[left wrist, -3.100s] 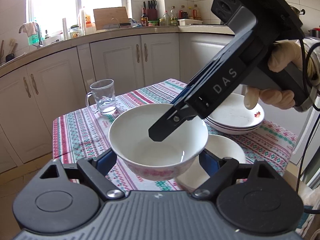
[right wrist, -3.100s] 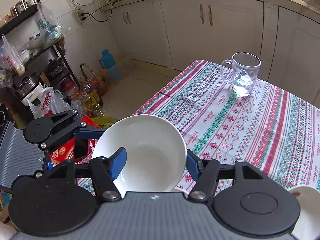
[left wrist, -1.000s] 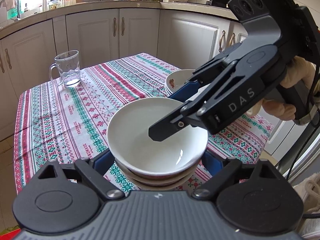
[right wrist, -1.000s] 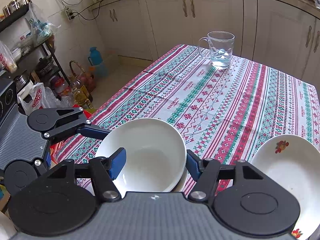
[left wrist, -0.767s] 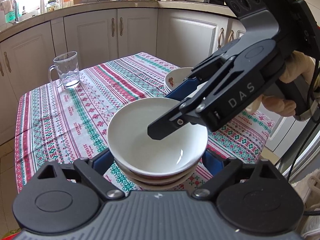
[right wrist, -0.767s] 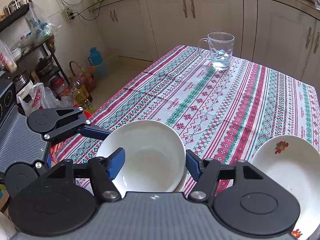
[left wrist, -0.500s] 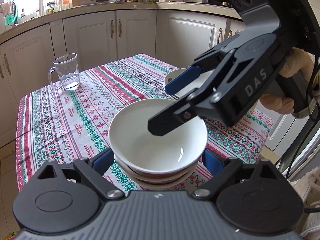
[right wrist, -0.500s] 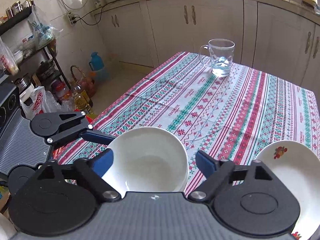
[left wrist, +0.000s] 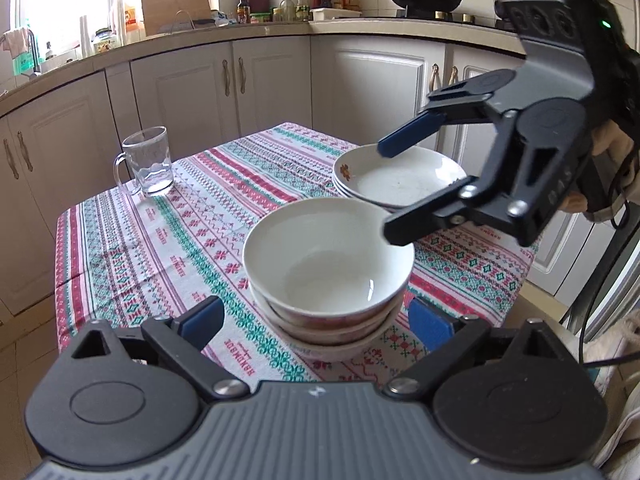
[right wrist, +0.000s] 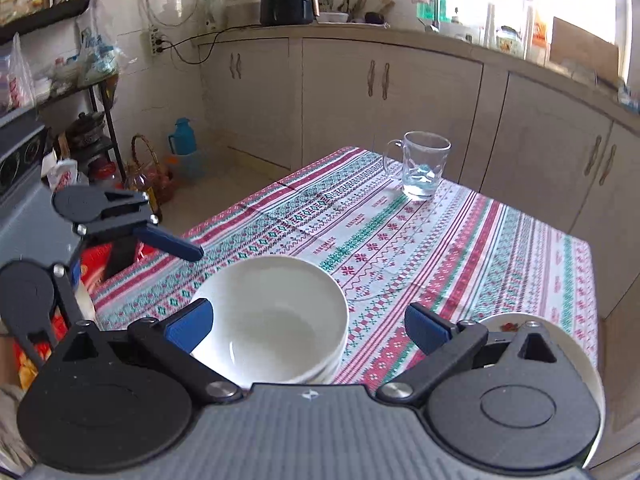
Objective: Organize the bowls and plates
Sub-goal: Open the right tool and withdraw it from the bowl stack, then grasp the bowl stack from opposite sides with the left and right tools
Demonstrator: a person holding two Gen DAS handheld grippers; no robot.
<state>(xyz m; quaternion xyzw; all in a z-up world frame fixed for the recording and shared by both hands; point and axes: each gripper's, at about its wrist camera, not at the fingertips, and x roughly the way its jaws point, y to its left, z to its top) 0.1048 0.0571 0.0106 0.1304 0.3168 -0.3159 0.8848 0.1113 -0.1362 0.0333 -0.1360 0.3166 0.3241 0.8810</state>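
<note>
Bowls (left wrist: pixel 328 264) stacked between wide-open, empty tongs (left wrist: pixel 316 316).

Bare tablecloth (left wrist: pixel 168 240) between glass mug (left wrist: pixel 147 162) and stacked bowls (left wrist: pixel 328 276).

In front of me a white bowl (left wrist: pixel 328 258) sits upright on top of a stack of bowls (left wrist: pixel 334 334), maybe three in all. Just behind stands a pile of white plates (left wrist: pixel 400 178) with a small red flower.

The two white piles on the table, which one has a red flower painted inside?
The stack of plates farther back; a red flower sits inside its rim. The stack of bowls is plain white inside.
</note>
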